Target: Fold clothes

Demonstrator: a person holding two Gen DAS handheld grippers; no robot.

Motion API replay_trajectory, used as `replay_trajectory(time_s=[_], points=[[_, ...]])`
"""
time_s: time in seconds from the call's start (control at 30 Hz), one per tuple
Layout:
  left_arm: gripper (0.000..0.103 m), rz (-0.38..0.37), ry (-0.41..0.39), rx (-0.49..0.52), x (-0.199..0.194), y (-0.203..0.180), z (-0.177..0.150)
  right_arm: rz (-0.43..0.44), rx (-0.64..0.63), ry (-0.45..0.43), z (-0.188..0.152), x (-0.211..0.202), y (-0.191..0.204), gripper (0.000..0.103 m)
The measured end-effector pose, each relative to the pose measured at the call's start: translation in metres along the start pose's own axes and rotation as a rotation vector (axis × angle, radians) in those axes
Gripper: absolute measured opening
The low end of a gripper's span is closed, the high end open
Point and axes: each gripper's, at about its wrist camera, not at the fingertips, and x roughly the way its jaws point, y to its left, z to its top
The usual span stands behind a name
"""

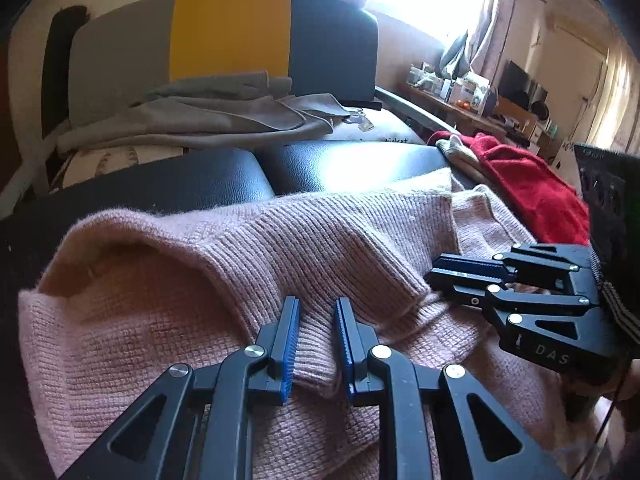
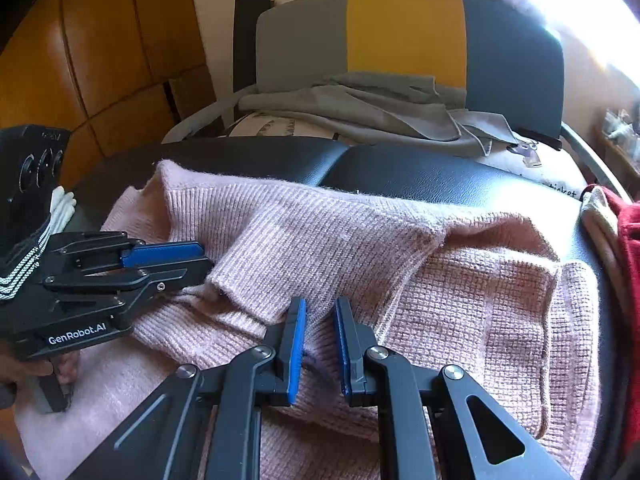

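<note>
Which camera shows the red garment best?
The left wrist view: the red garment lies there as a broad crumpled heap past the pink sweater, beside a beige cloth. The right wrist view catches only a narrow red strip at its right edge.

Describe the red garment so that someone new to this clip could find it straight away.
Start at the black padded surface where the pink knit sweater lies. Follow the sweater toward the window side to the surface's far edge. There a crumpled red garment lies beside a beige cloth, the only bright red fabric around.
</note>
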Motion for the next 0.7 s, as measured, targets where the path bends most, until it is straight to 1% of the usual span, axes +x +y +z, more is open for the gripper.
replay_trajectory(time_s=[0.07,0.17,0.23,0.27,0.3,0.33,0.37,0.43,0.5,0.57,0.6,0.7], points=[[0.019,0.014,0.002,0.005,0.000,-0.002,0.002,-0.016,-0.011,-0.002,-0.001,-0.001,0.004,0.014],[0.020,0.046,0.014,-0.037,-0.013,-0.004,0.005,-0.053,-0.031,0.009,0.001,-0.004,0.011,0.014],[0.022,0.099,0.016,-0.026,-0.031,-0.009,-0.004,-0.090,-0.040,0.029,0.004,-0.008,0.017,0.021],[0.022,0.123,0.015,-0.019,-0.041,-0.011,-0.010,-0.104,-0.016,0.043,0.005,-0.015,0.018,0.026],[0.022,0.144,0.016,-0.016,-0.051,-0.012,-0.017,-0.097,0.012,0.030,0.003,-0.026,0.019,0.042],[0.022,0.149,0.021,-0.032,-0.062,-0.011,-0.029,-0.091,0.038,0.017,0.001,-0.037,0.020,0.060],[0.023,0.155,0.027,-0.049,-0.073,-0.011,-0.040,-0.084,0.055,0.008,-0.004,-0.047,0.021,0.065],[0.023,0.172,0.044,-0.084,-0.090,-0.008,-0.063,-0.074,0.069,0.005,-0.019,-0.067,0.026,0.065],[0.023,0.175,0.065,-0.131,-0.103,-0.004,-0.089,-0.089,0.065,0.030,-0.038,-0.079,0.029,0.065],[0.023,0.210,0.089,-0.162,-0.111,0.000,-0.114,-0.108,0.077,0.060,-0.059,-0.088,0.027,0.065],[0.024,0.220,0.082,-0.172,-0.115,0.001,-0.126,-0.119,0.087,0.074,-0.069,-0.092,0.025,0.065],[0.025,0.212,0.017,-0.186,-0.125,0.003,-0.144,-0.134,0.130,0.093,-0.094,-0.099,0.014,0.065]])
